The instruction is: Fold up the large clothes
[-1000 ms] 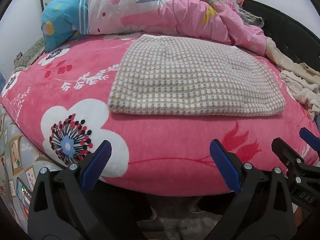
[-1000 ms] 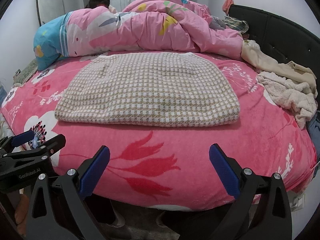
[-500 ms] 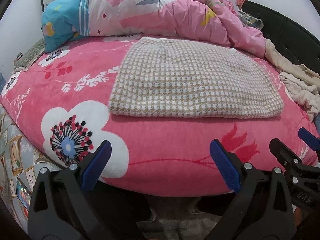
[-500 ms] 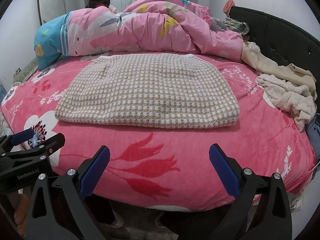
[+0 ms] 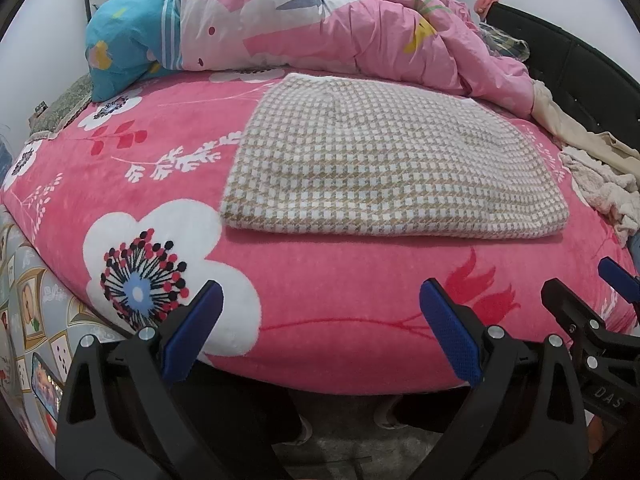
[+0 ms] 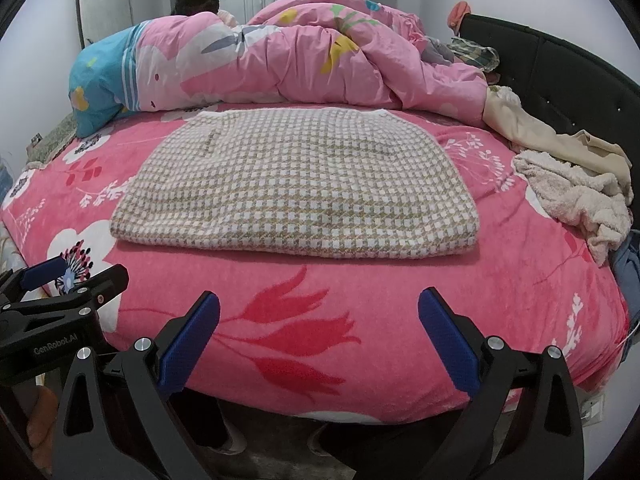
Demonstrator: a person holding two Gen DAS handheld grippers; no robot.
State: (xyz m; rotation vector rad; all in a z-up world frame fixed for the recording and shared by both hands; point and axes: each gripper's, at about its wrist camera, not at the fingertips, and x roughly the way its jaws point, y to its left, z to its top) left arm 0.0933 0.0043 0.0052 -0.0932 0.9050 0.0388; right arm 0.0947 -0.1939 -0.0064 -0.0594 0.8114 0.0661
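Since a second ago we have barely shifted; both the left gripper (image 5: 320, 330) and right gripper (image 6: 320, 330) hang apart, empty, short of the folded checked garment (image 5: 384, 172) lying mid-bed (image 5: 340, 276), seemingly between folds.

Your near strip of pink blanket (image 6: 360, 280) lies bare, folded checked garment (image 6: 296, 192) across the middle, rumpled duvet (image 6: 320, 64) walling the far side, cream clothes heap (image 6: 576, 196) crowding your right edge
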